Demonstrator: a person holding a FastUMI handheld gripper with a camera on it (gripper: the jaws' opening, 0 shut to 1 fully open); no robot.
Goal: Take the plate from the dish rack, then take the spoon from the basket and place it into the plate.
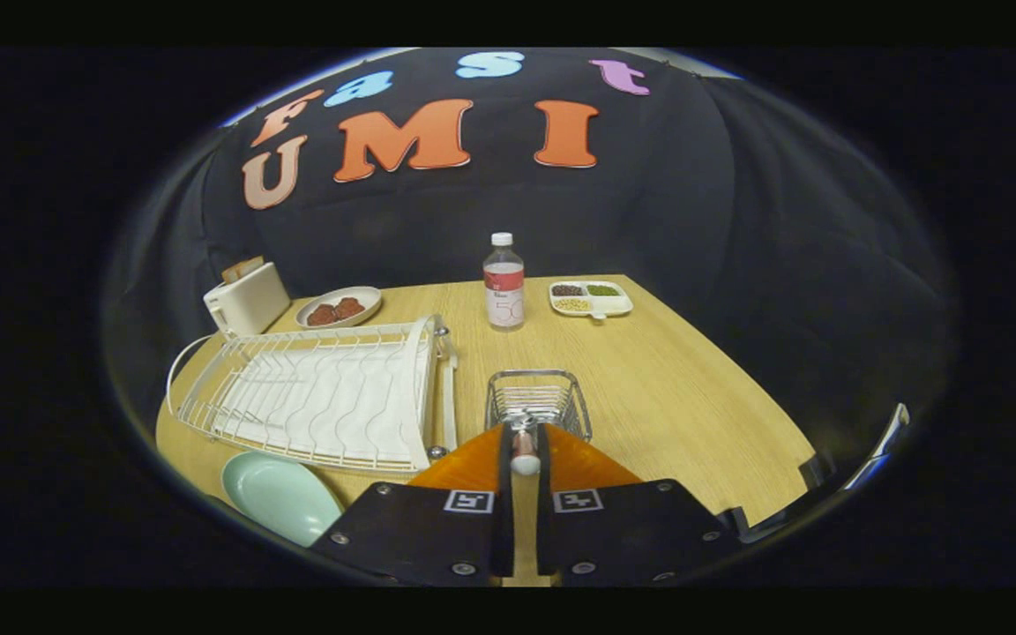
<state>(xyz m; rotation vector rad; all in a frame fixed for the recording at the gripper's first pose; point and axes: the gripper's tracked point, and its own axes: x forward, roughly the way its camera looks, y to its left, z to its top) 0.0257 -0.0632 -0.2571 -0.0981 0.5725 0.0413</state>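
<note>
The gripper (525, 445) has its fingers drawn close together, clamped on the spoon (525, 451), whose handle stands upright in the narrow gap between them with its pale rounded end toward the camera. The spoon's upper part reaches up against the near rim of the basket (536, 399), a small wire basket that sits just ahead of the fingertips on the table (676, 388).

Left of the fingers and nearest the camera lies the plate (279, 496), pale green, flat on the table, just in front of the rack's near edge. The rack (323, 397) is a white wire dish rack on a white tray; it lies left of the basket, close beside it but apart.

Beyond the basket a clear bottle (504, 282) with a white cap and a red-and-white label stands upright, in line with the fingers. Right of the bottle, near the far edge, is a small white divided dish (590, 299) with dark, green and yellowish contents in its compartments. Left of the bottle, behind the rack, is a shallow dish (339, 308) with two reddish-brown pieces, and left of that a white toaster (246, 298) with a slice poking out of the top.

The table is light wood-grain. Black cloth (737, 220) closes off the booth behind and to the right.
</note>
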